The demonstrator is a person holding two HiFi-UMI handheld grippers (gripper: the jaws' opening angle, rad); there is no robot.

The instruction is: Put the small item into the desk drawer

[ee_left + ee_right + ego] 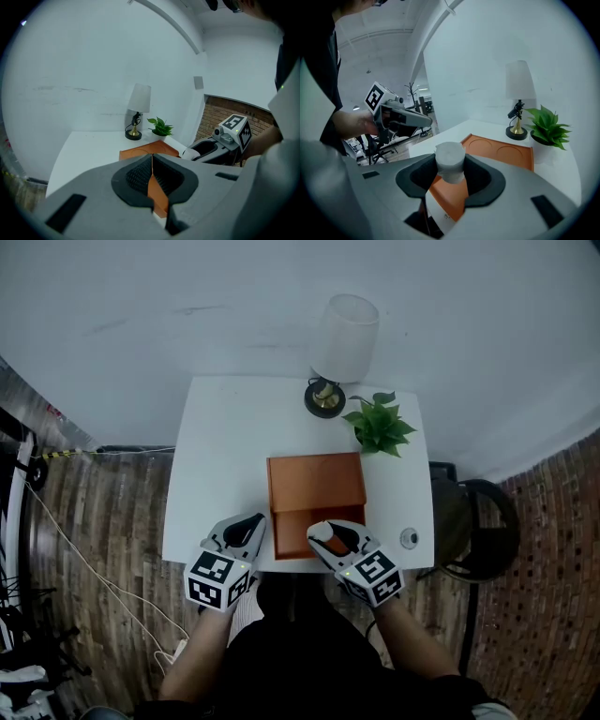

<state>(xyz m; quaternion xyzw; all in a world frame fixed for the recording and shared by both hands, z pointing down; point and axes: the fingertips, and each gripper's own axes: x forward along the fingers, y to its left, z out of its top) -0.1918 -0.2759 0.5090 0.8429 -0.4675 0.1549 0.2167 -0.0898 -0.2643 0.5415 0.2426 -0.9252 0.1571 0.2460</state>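
Note:
A small bottle point(450, 161) with a white cap and an orange body sits between the jaws of my right gripper point(451, 174), which is shut on it. In the head view this gripper point(325, 534) holds the bottle point(321, 532) over the front part of the orange desk drawer unit point(315, 480), where a lower orange section point(292, 532) juts toward the desk's front edge. My left gripper point(251, 525) hovers just left of that section; its pads point(140, 177) meet with nothing between them. The unit's top point(501, 151) has two round recesses.
The white desk point(216, 474) carries a lamp point(345, 338) with a white shade and a potted green plant point(380, 423) at the back, and a small round object point(409, 538) near the front right. A dark chair point(483, 521) stands to the right; cables point(84, 559) lie on the floor at left.

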